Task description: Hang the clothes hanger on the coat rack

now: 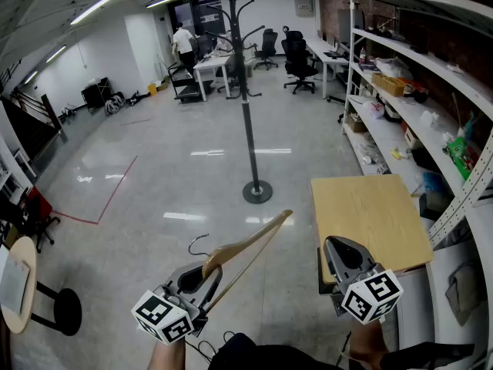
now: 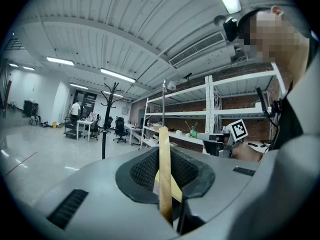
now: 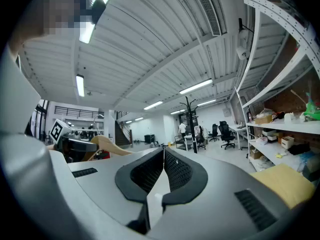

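Hanger [image 1: 248, 245] clamped by one wooden arm in my left gripper [image 1: 206, 274], hook [image 1: 199, 244] free for the coat rack [image 1: 248, 122] ahead; right gripper [image 1: 333, 243] jaws together, empty.

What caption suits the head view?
Left gripper grips a wooden hanger; the black coat rack stands ahead.

We are in an open office-workshop. Beyond the coat rack [image 1: 247, 106] we see swivel chairs [image 1: 299, 62] and white desks [image 1: 212, 63]. To its right, cluttered metal shelves [image 1: 420, 68] line a brick wall [image 1: 333, 10], and strip lights [image 1: 98, 5] run above it.
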A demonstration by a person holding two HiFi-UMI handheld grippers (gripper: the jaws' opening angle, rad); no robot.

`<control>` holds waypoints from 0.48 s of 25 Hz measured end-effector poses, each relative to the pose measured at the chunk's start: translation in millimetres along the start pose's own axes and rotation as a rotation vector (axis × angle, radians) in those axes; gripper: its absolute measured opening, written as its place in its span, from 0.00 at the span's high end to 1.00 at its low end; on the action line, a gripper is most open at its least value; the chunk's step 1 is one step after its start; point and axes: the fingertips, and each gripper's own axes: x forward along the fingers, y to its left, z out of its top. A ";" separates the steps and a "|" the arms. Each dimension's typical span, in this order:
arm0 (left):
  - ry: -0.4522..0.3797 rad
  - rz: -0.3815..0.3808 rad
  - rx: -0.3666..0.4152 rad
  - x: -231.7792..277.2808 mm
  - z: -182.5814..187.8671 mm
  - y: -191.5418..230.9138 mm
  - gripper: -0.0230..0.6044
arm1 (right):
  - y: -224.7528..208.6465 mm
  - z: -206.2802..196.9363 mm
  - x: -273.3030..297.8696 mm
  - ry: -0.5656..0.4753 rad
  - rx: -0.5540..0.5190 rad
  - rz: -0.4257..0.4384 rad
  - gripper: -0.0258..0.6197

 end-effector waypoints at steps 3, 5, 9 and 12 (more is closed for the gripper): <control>-0.024 -0.016 0.006 15.4 6.0 1.3 0.88 | -15.7 1.0 10.1 0.003 -0.001 0.000 0.95; -0.030 -0.019 0.013 24.0 6.0 7.0 0.88 | -21.7 -3.0 17.4 0.009 -0.005 0.001 0.95; -0.045 -0.040 0.011 45.5 7.1 30.1 0.88 | -36.5 -4.3 42.0 0.016 -0.010 -0.028 0.95; -0.046 -0.056 0.006 63.6 9.4 57.3 0.88 | -41.2 -4.0 70.7 0.028 -0.026 -0.031 0.95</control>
